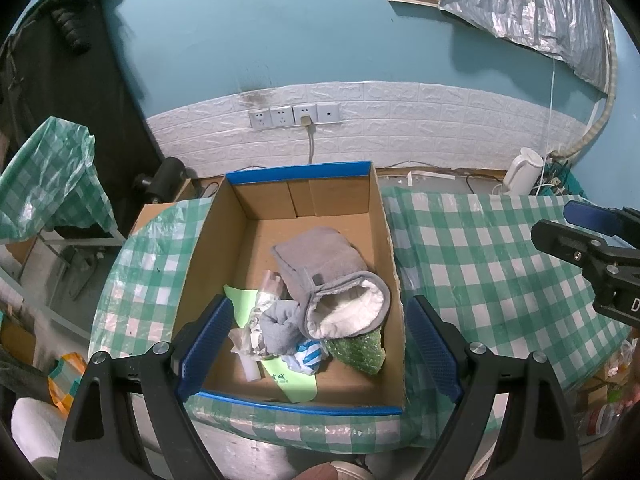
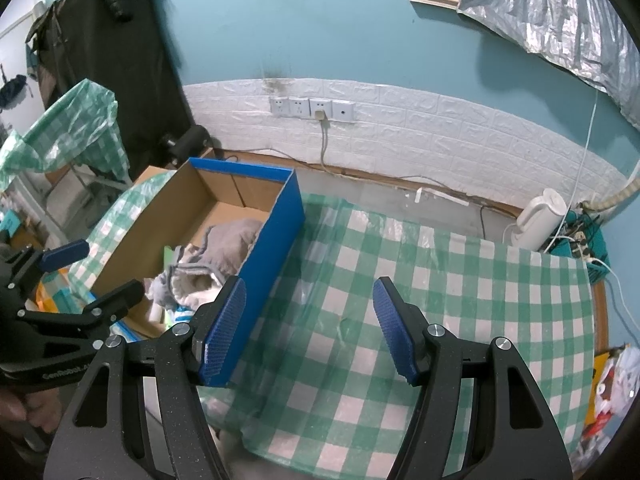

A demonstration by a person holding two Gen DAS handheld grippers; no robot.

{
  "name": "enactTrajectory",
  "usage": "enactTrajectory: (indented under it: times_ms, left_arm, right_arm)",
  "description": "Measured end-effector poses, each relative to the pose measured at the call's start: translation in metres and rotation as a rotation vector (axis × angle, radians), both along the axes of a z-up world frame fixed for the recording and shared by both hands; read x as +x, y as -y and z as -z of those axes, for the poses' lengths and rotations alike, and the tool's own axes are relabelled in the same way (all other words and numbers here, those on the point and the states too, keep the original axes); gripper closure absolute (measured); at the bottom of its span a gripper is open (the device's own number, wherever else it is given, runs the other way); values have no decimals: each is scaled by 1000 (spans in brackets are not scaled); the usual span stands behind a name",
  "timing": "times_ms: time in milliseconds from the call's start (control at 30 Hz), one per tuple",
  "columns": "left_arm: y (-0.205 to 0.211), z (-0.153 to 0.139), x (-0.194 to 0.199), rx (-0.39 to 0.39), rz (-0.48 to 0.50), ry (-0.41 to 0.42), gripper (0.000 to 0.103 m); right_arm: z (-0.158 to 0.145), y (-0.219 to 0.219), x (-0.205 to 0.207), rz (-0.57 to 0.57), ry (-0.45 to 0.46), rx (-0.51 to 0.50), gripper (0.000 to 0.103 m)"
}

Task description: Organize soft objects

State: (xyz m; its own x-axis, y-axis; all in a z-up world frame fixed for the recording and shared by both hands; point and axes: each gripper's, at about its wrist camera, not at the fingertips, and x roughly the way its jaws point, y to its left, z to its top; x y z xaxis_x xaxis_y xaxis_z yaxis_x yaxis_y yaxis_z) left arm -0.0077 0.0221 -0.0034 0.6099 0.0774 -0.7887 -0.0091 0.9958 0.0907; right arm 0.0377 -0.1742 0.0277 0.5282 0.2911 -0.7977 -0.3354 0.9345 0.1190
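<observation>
At far left a black garment [image 1: 60,80] hangs against the teal wall, with a checked plastic bag [image 1: 52,176] below it. The left gripper [image 1: 318,344] hangs over the open cardboard box [image 1: 208,248] on the desk [image 1: 480,264], its jaws spread wide with nothing between them. Inside the box lie the soft things: a grey slipper [image 1: 340,292], a grey sock [image 1: 282,330], green bubble wrap [image 1: 360,352], crumpled wrappers [image 1: 264,304]. The box's blue right wall [image 2: 272,256] stands just beside the right gripper [image 2: 310,328], whose jaws are apart and empty over the bare checked cloth. A white kettle [image 2: 540,220] stands at the far right corner among cables.
</observation>
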Motion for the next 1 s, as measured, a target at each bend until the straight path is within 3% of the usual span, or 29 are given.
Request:
enactTrajectory:
  times_ms: [1000]
  left_arm:
    - [-5,-2,-1,0,-1,0,14]
  right_arm:
    - [0,-1,0,-1,0,-3,37]
